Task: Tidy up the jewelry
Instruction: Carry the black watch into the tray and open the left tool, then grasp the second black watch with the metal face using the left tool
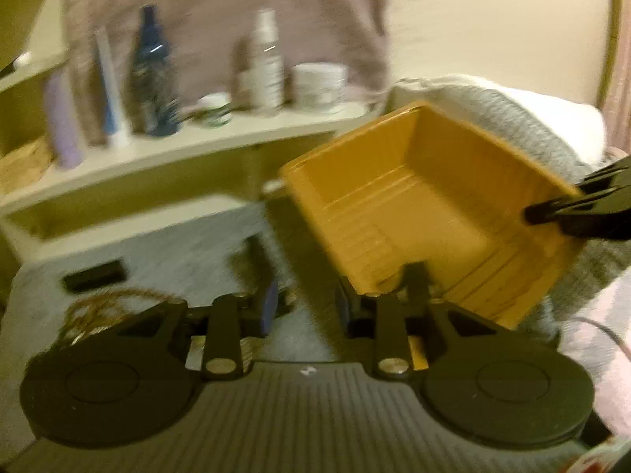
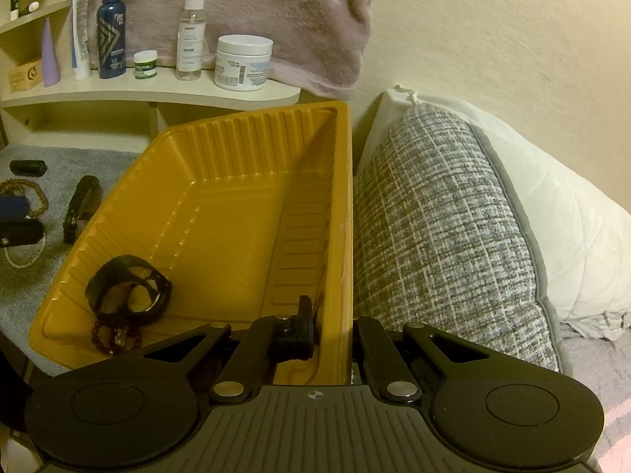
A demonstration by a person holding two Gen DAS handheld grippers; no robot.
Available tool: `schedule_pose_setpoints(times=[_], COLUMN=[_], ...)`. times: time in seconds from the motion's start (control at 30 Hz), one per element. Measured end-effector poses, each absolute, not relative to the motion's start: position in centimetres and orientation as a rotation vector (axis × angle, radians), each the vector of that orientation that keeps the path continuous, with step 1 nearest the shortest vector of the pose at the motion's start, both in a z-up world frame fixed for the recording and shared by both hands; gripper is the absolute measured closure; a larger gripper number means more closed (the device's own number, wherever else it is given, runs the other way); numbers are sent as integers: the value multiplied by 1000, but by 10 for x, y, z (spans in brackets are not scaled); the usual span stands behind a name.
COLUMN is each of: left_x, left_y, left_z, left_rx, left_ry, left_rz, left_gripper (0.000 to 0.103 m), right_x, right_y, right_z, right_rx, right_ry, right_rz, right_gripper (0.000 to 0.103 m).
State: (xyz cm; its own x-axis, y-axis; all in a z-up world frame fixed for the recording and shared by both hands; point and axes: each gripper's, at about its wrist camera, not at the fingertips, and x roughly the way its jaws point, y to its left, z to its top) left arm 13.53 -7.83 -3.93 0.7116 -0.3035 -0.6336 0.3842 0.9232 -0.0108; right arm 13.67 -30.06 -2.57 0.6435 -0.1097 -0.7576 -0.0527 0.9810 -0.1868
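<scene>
A yellow plastic tray [image 2: 236, 213] stands tilted on the grey mat [image 2: 23, 291], and my right gripper [image 2: 331, 325] is shut on its right wall. In the tray lie a black band [image 2: 130, 287] and a dark red bead bracelet [image 2: 112, 337]. In the blurred left wrist view, my left gripper [image 1: 305, 305] hangs low over the mat [image 1: 189, 252], left of the tray [image 1: 426, 205]. Its blue pads stand apart with nothing between them. A gold chain [image 1: 98, 311] lies just to its left. A black strap [image 2: 79, 205], brown beads [image 2: 33, 193] and a pearl string [image 2: 23, 258] lie on the mat.
A shelf [image 2: 157, 92] behind the mat carries bottles and jars, with a pinkish towel [image 2: 256, 8] hanging above it. A grey woven cushion [image 2: 441, 228] and a white pillow [image 2: 572, 228] lie right of the tray. A small black case [image 2: 27, 167] sits at the mat's far side.
</scene>
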Motion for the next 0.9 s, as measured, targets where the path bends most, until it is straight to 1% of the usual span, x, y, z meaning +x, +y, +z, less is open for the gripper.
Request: schedule_pose_setpoints(times=[0.23,0.4,0.9], left_x=[141,148,176], left_y=[-59,-64,-89], left_z=[-57,-64,-85], left_rx=[127,113,72], left_ry=[706,700,695], left_rz=[-289,-277,-253], left_gripper=[73,70,70], right_x=[137,137,139], right_y=[-301,-302,-302], right_z=[-25,-26,-28], right_rx=[-199,-199,-199], right_ry=[873,874,878], right_rz=[-33,-34,-33], right_gripper=[100,100,99])
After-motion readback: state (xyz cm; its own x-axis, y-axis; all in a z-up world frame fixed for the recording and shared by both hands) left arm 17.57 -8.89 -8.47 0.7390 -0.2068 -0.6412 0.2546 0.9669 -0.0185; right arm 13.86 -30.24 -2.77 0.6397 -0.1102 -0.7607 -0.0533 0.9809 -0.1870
